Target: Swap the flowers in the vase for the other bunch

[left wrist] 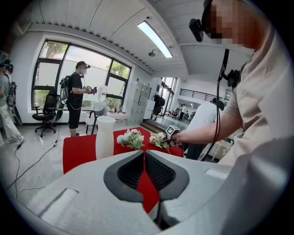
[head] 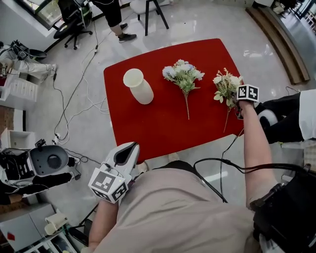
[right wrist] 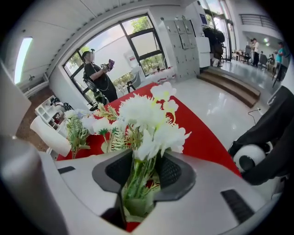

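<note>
An empty white vase (head: 138,85) (left wrist: 104,137) stands upright at the left of the red table (head: 148,128). A bunch of pale blue and white flowers (head: 183,76) (left wrist: 131,137) lies flat in the table's middle. At the right edge lies a cream bunch (head: 226,86) (right wrist: 147,119). My right gripper (head: 240,109) (right wrist: 140,167) is shut on its green stems, with the blooms pointing away from the jaws. My left gripper (head: 129,147) (left wrist: 144,153) hangs off the near left edge of the table, jaws together and nothing in them.
Cables (head: 64,108) trail over the floor left of the table, by a white device (head: 49,160). An office chair (head: 74,24) and a stool (head: 150,12) stand beyond. A person in black (left wrist: 76,98) stands past the table. A black-and-white soft object (head: 269,118) sits at the right.
</note>
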